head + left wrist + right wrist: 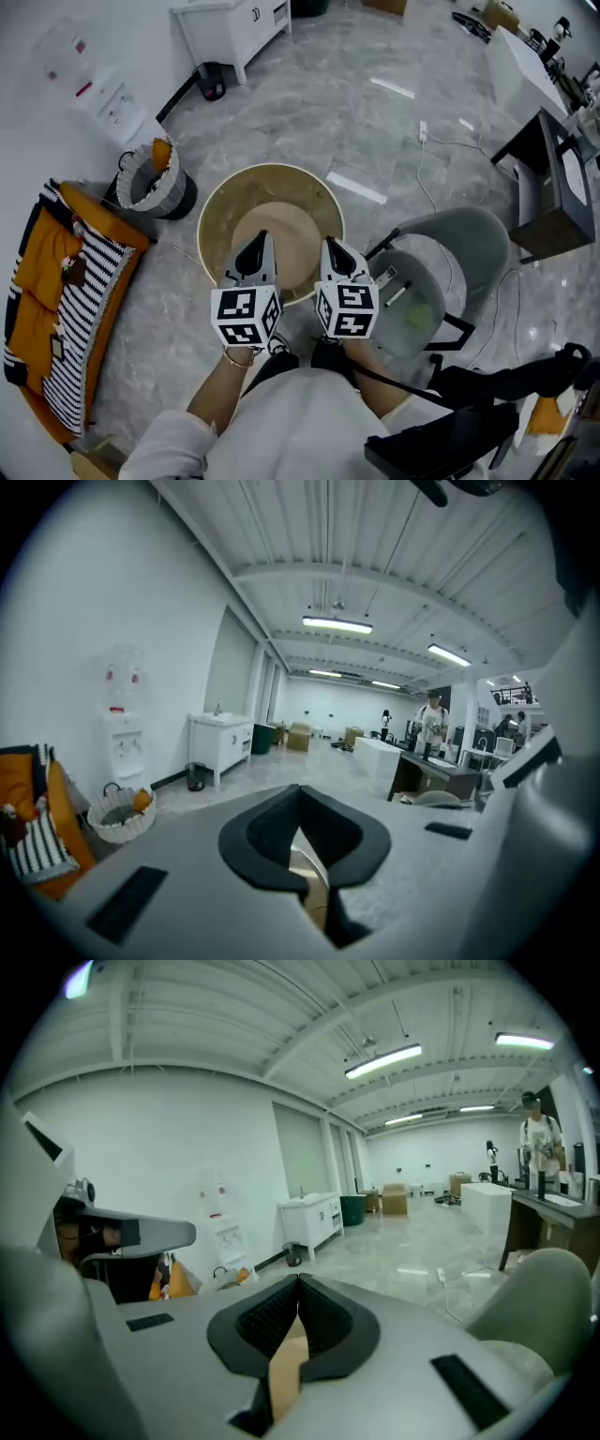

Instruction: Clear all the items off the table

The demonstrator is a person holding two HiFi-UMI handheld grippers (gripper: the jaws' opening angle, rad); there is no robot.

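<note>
- The left gripper and the right gripper each had their jaws pressed together on nothing, side by side above the 6 o'clock edge of the round table.
- No item showed on the table's visible top, though the grippers hid part of it, so nothing there offered a hold.
- Two small things lay on the chair seat at the table's 3 o'clock, too small to name. They were probably light and stiff, best pinched across the narrow width.

The round tan table, pale-rimmed with a lighter central disc, stands upright at the frame's centre.
</note>
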